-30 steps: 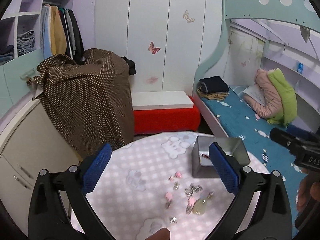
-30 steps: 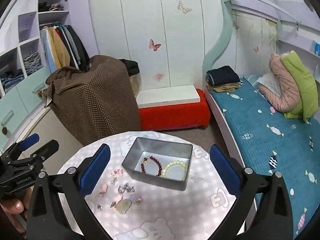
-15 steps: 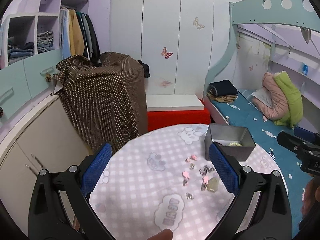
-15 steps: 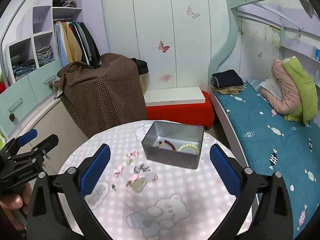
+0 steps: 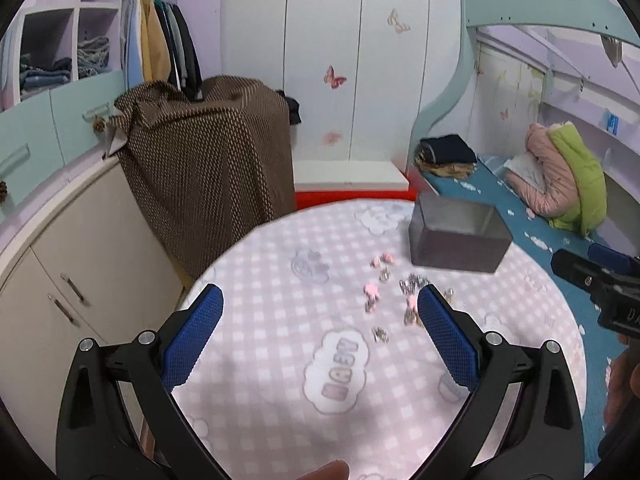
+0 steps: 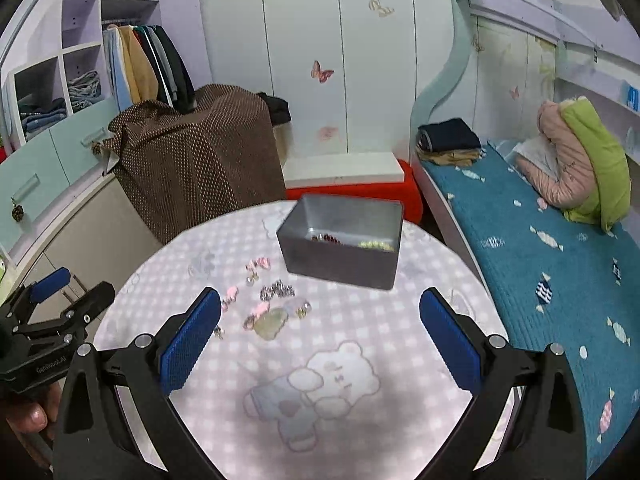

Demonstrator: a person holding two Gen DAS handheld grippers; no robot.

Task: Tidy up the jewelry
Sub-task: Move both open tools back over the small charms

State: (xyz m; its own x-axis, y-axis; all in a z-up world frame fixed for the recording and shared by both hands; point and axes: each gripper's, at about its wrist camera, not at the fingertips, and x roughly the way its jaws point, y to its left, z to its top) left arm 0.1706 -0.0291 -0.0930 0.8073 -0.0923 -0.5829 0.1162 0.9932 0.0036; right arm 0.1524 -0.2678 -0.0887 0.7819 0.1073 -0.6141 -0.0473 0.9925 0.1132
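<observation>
A grey metal tin stands on the far part of a round pink-checked table; it holds a dark red bead bracelet and a pale yellow-green one. It also shows in the left wrist view. Loose jewelry lies in front of the tin: small pink pieces, silver pieces and a pale jade pendant; the same scatter shows in the left wrist view. My left gripper and right gripper are both open and empty, above the table's near side.
A brown dotted cloth drapes furniture behind the table on the left. A red bench with a white top stands behind the table. A bed with a blue cover runs along the right. Cabinets stand at left.
Both grippers have pulled back and lower toward the table's near side, so more of the tabletop shows and the tin looks farther off. Both stay open and empty.
</observation>
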